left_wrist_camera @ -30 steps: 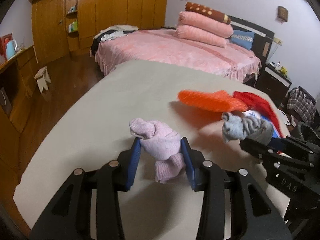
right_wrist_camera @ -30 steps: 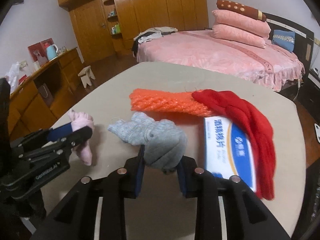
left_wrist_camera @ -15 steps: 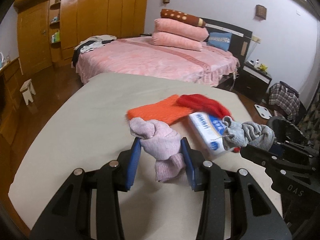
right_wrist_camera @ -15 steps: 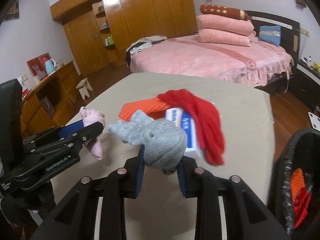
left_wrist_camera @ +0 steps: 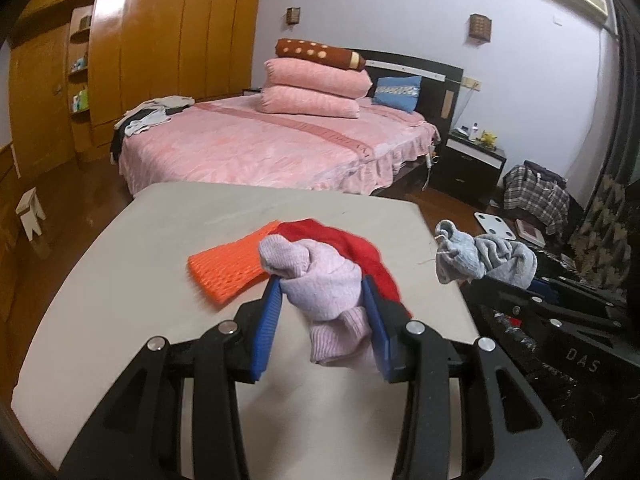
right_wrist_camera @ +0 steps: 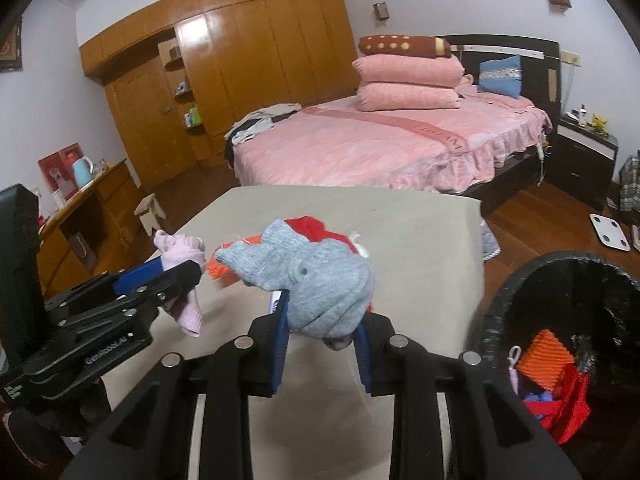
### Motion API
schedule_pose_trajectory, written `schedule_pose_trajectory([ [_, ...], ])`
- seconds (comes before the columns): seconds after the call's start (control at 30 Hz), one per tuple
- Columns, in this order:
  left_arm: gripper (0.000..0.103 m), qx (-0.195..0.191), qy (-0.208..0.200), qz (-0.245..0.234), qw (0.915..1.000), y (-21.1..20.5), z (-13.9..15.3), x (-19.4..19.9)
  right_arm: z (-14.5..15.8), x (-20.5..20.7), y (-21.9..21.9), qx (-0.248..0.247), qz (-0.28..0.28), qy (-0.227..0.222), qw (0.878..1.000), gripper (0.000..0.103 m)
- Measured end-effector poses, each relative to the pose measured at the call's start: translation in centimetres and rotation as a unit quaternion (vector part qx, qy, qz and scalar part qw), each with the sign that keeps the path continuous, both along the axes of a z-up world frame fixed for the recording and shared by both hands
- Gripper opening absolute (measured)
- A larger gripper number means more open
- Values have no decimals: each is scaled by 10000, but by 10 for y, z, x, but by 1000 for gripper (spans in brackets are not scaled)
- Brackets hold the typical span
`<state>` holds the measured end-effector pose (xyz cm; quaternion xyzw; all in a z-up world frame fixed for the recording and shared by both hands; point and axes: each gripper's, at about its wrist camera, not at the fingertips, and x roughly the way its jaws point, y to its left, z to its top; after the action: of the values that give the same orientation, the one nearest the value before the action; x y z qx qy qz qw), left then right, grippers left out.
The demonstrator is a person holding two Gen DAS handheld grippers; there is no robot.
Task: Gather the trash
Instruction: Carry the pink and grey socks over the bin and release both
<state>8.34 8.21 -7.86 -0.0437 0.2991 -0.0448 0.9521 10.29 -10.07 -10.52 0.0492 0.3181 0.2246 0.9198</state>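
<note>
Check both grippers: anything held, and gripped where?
Left gripper clamps a balled pink knit sock around its middle, cuff hanging below. Right gripper clamps a balled grey knit sock at its rolled bulk, loose end sticking out left.

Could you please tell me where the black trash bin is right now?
The black trash bin is at the lower right of the right wrist view, on the floor beside the table's right edge, right of the grey sock.

A pink-covered bed (left_wrist_camera: 272,148) with stacked pillows (left_wrist_camera: 316,88) stands before wooden wardrobes (left_wrist_camera: 160,48), pale walls (left_wrist_camera: 520,40) and a dark wooden floor (right_wrist_camera: 560,216).
</note>
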Motion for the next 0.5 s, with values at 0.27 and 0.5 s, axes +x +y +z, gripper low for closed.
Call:
schedule_pose_trajectory([
  [0.27, 39, -28, -158, -316, 9994, -31, 13, -3, 9, -11, -37, 72, -373, -135, 9992, 29],
  [0.5, 39, -65, -251, -774, 9967, -72, 19, 1, 16, -21, -88, 88, -931, -237, 9953, 29],
])
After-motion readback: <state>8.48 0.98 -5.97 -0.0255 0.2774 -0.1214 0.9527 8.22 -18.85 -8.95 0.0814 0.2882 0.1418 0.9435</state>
